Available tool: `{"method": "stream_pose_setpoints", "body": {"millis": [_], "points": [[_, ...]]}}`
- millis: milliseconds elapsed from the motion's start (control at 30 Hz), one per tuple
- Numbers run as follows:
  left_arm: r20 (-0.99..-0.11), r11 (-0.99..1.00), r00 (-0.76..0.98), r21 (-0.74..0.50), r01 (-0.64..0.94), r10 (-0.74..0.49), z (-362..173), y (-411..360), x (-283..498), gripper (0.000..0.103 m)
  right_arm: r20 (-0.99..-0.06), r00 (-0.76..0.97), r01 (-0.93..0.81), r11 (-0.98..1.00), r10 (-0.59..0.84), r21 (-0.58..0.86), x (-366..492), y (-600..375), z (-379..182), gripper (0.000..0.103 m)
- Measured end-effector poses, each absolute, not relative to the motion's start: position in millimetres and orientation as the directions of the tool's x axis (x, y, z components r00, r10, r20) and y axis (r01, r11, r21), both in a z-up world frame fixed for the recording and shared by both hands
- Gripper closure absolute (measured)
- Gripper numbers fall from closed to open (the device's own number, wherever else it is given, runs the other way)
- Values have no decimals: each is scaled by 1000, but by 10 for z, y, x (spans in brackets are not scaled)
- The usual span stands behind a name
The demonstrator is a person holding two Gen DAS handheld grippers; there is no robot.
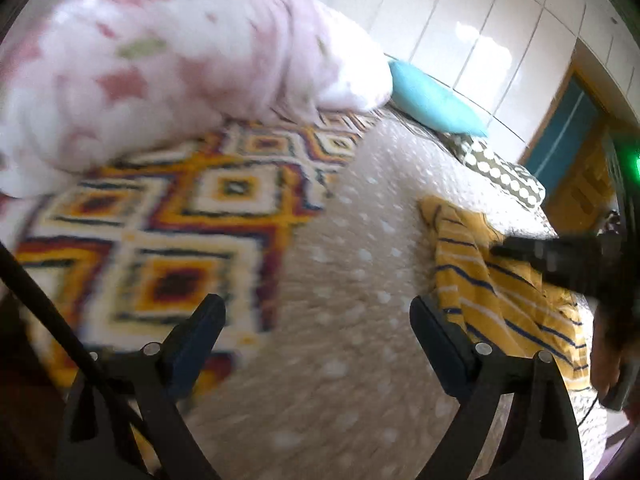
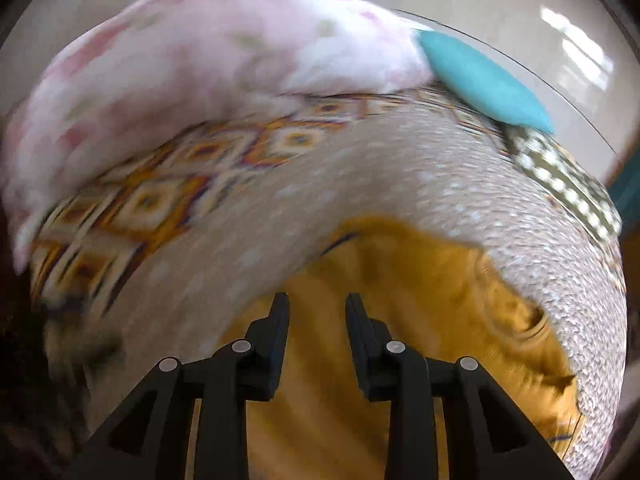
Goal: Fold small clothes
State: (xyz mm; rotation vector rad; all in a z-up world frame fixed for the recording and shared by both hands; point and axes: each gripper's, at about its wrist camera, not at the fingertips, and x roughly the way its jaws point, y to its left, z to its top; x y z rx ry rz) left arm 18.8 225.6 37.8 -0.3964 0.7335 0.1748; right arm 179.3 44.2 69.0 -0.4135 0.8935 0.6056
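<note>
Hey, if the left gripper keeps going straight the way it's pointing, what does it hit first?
Probably the dotted beige bedspread: the open left gripper points at bare cover, between the patterned blanket and yellow striped garment.

Through my right wrist camera I see my right gripper [image 2: 316,300], black jaws slightly parted with nothing between them, above a mustard-yellow garment [image 2: 420,300] on the beige dotted bedspread [image 2: 320,184]. Beyond lie a pink floral duvet [image 2: 200,72] and a turquoise cushion [image 2: 480,80].
</note>
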Motion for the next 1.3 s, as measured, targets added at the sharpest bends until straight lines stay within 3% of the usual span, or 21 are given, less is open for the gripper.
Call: {"method": "stream_pose_setpoints", "body": {"millis": [167, 333, 400, 500, 667, 733, 833, 933, 1067, 1300], "points": [[-691, 908, 716, -230, -350, 101, 472, 2388, -188, 10, -832, 457, -783, 587, 316, -207, 1102, 755, 389, 72], [-695, 896, 711, -243, -372, 107, 503, 2445, -435, 10, -807, 576, -746, 484, 127, -457, 973, 1066, -148, 74], [-691, 892, 715, -249, -377, 109, 534, 2471, -509, 10, -810, 575, -736, 503, 110, -454, 996, 1112, -226, 92], [-677, 887, 727, -263, -380, 110, 642, 2461, -600, 10, -837, 519, -729, 600, 173, -328, 1101, 1164, -31, 95], [-657, 885, 745, -277, -375, 110, 800, 2419, -686, 10, -850, 445, -685, 719, 282, -120, 1342, 1264, 156, 94], [-658, 889, 744, -266, -373, 115, 832, 2374, -706, 10, -873, 383, -681, 731, 301, -47, 1375, 1228, 46, 87], [-667, 897, 735, -243, -370, 123, 845, 2308, -692, 10, -854, 376, -692, 722, 359, -1, 1275, 1054, 112, 77], [-681, 910, 723, -221, -352, 115, 818, 2199, -632, 10, -823, 409, -675, 738, 393, 17, 1194, 713, 321, 76], [-707, 929, 703, -204, -309, 78, 733, 1977, -536, 10, -806, 495, -560, 829, 323, -11, 1366, -20, 449, 76], [-747, 958, 664, -168, -232, 30, 614, 1559, -430, 10, -833, 546, -228, 973, 92, -42, 1983, -1530, 206, 76]]}}
